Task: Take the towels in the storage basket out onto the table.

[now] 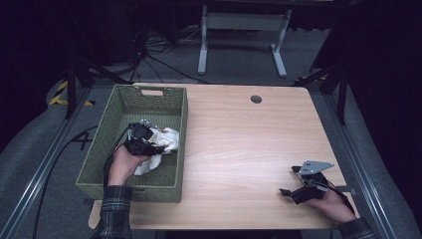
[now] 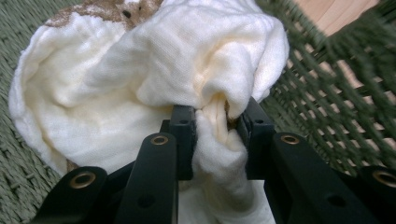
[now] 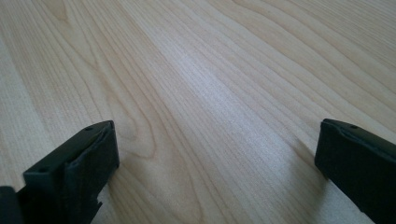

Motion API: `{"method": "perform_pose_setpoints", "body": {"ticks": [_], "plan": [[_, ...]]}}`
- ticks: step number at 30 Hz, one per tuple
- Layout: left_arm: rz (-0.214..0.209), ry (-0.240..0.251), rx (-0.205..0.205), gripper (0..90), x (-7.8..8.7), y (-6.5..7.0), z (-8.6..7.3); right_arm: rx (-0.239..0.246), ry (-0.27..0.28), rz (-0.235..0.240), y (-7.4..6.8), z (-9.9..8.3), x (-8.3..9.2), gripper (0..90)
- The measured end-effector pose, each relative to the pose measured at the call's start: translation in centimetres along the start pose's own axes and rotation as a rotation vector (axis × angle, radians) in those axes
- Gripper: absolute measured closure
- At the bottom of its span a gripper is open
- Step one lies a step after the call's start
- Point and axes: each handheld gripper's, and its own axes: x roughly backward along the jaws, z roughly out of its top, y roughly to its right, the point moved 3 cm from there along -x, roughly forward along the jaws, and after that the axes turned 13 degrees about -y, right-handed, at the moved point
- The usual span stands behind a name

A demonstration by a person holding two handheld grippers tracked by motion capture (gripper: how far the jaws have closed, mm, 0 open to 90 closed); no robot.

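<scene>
A cream-white cloth (image 1: 166, 142) lies crumpled inside the green woven basket (image 1: 97, 149) at the table's left. My left gripper (image 1: 164, 148) reaches into the basket and is shut on a fold of that cloth (image 2: 140, 79); both pads pinch the bunched fabric between them. A brown patterned patch shows at the cloth's top edge in the left gripper view. My right gripper (image 1: 289, 192) rests low over the bare wood at the table's front right, its jaws wide apart with nothing between them (image 3: 217, 154).
The basket's right wall (image 2: 327, 93) stands close beside the held cloth. A round cable hole (image 1: 256, 99) sits near the table's far edge. Beyond the table are a white desk frame (image 1: 244, 35) and cables on the grey floor.
</scene>
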Motion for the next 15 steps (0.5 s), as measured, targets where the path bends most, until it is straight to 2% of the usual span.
{"method": "perform_pose_setpoints", "body": {"ticks": [5, 6, 7, 10, 12, 15], "plan": [[-0.002, 0.046, 0.002, 72.2, 1.3, -0.3, -0.2, 0.0, 0.0, 0.0, 0.0, 0.0, 0.0, 0.0], [-0.01, 0.072, 0.011, 72.2, 2.1, -0.3, -0.2, 0.0, 0.0, 0.0, 0.0, 0.0, 0.0, 0.0], [-0.01, 0.072, 0.011, 72.2, 2.1, -0.3, -0.2, 0.0, 0.0, 0.0, 0.0, 0.0, 0.0, 0.0], [-0.027, 0.12, 0.013, 72.2, 3.2, -0.3, -0.3, 0.0, 0.0, 0.0, 0.0, 0.0, 0.0, 0.0], [-0.014, 0.13, 0.006, 72.2, 3.8, -0.2, -0.3, 0.0, 0.0, 0.0, 0.0, 0.0, 0.0, 0.0], [-0.018, 0.144, 0.006, 72.1, 4.5, 0.0, -0.3, 0.0, 0.0, 0.0, 0.0, 0.0, 0.0, 0.0]]}}
